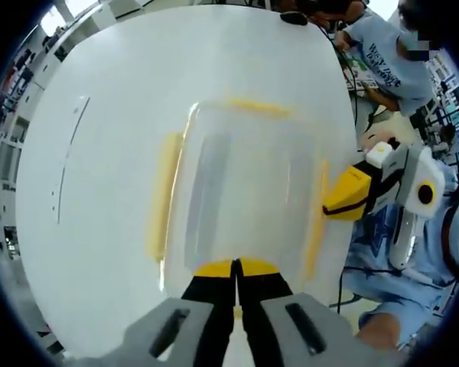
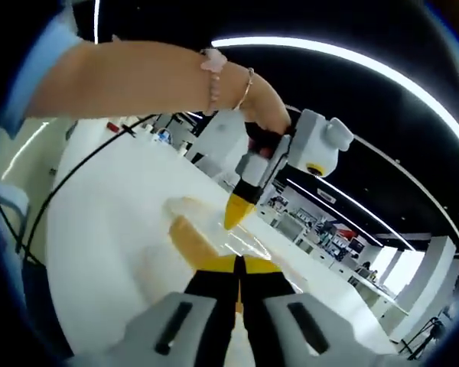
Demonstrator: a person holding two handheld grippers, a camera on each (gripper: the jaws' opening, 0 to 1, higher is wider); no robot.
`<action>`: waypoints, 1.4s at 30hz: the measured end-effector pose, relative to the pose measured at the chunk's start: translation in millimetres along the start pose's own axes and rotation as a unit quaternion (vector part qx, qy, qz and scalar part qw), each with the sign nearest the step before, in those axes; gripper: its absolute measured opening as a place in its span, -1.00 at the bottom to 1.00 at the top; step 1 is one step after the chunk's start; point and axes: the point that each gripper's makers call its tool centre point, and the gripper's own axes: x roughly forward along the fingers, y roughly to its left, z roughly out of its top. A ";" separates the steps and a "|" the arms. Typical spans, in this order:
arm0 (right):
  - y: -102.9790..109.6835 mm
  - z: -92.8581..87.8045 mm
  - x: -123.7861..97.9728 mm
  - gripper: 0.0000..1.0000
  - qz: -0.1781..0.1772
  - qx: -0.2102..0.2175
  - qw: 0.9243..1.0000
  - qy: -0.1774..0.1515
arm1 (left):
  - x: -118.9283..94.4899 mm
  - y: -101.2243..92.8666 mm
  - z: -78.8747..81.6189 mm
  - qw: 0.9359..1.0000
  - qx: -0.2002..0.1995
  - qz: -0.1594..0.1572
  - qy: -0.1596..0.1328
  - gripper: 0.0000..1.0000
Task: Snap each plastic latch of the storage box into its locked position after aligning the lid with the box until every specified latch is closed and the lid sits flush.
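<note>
We see the clear storage box at the middle of the left gripper view, resting on the white surface with its transparent lid on top. Yellow latches line its edges: one at 9 o'clock, one at 12 o'clock, one at 3 o'clock. They are blurred, so we cannot tell which are snapped down; the lid looks roughly aligned, and we judge the latching to be under way, not finished.

The left gripper has its jaws pressed together with nothing between them, their yellow tips at the box's near edge at 6 o'clock, where a fourth latch may sit. The right gripper comes in from 3 o'clock, its tip touching or just beside that side's latch. In the right gripper view its own jaws are likewise closed and empty over the box, with the left gripper pointing down at 12 o'clock, held by a hand.
</note>
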 end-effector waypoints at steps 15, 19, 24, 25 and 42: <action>17.4 -16.7 -12.3 -1.00 -0.023 -0.021 0.999 0.012 | 2.6 1.2 -1.5 1.000 -0.006 0.007 0.010 -1.00; 15.8 -21.4 -14.5 -1.00 -0.027 -0.023 0.999 0.028 | 2.2 2.4 -2.1 1.000 -0.024 0.000 0.001 -1.00; 10.3 -24.4 -17.4 -1.00 -0.032 -0.024 0.999 0.037 | 3.3 1.3 -2.0 1.000 -0.027 0.000 -0.005 -1.00; 9.5 -24.9 -17.7 -1.00 -0.033 -0.028 0.998 0.040 | 3.5 0.7 -2.1 1.000 -0.026 0.001 -0.004 -1.00; 2.0 -28.3 -23.2 -1.00 -0.043 -0.052 0.996 0.056 | 6.2 3.1 0.0 0.999 -0.009 0.014 0.027 -1.00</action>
